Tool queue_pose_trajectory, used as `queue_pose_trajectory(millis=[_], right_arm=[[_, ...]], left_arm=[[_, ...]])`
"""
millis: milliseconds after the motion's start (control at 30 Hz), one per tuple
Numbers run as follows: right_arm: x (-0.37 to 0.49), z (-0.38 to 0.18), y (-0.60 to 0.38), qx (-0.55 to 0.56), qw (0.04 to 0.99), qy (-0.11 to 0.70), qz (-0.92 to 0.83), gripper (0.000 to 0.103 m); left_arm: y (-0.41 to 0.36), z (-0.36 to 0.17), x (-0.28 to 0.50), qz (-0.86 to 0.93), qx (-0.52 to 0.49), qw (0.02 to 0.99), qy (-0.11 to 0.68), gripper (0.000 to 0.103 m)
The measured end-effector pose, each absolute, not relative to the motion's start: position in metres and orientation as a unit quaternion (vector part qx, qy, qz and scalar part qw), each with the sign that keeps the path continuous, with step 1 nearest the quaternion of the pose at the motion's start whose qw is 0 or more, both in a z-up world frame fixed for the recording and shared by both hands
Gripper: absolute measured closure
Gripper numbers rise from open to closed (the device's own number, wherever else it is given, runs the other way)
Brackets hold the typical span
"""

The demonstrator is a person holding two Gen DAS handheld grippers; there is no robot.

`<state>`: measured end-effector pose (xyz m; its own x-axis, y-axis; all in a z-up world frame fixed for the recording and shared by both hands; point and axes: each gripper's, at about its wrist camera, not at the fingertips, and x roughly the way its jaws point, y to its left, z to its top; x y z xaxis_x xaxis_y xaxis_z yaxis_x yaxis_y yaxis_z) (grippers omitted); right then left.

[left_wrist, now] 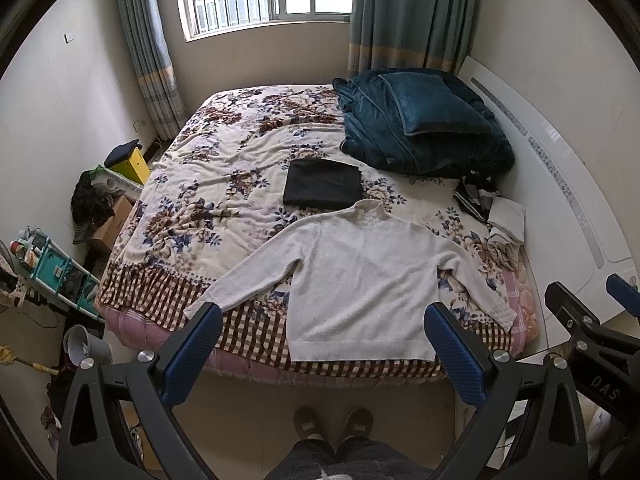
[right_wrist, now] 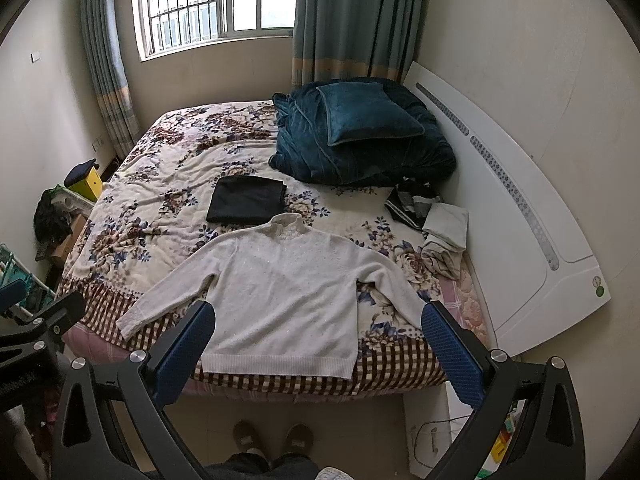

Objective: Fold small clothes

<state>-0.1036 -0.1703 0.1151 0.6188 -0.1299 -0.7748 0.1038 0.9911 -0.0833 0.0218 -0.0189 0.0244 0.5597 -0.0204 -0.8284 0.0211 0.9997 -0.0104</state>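
A white long-sleeved sweater (left_wrist: 360, 276) lies flat and spread out on the near part of the bed, collar away from me; it also shows in the right wrist view (right_wrist: 280, 292). A folded black garment (left_wrist: 322, 184) lies just beyond its collar, also seen in the right wrist view (right_wrist: 246, 200). My left gripper (left_wrist: 324, 332) is open and empty, held above the sweater's hem. My right gripper (right_wrist: 318, 328) is open and empty, held above the near edge of the bed; it shows at the right edge of the left wrist view (left_wrist: 592, 300).
The bed (left_wrist: 224, 184) has a floral cover. A dark teal blanket pile with a pillow (left_wrist: 424, 124) sits at the back right. Loose small clothes (left_wrist: 496, 216) lie by the white headboard (left_wrist: 560, 184). Boxes and a rack (left_wrist: 60, 272) crowd the floor on the left.
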Motion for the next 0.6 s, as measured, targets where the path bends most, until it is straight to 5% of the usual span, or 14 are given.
queue_pose_trajectory(millis=[300, 600], right_arm=[[-0.054, 0.038, -0.238, 0.038, 0.876, 0.438, -0.197, 0.000], [0.014, -0.114, -0.396, 0.117, 0.800, 0.494, -0.321, 0.000]], left_arm=[[-0.032, -0.057, 0.090, -0.015, 0.046, 0.890, 0.453, 0.000], [-0.113, -0.178, 0.182, -0.028, 0.102, 0.859, 0.501, 0.000]])
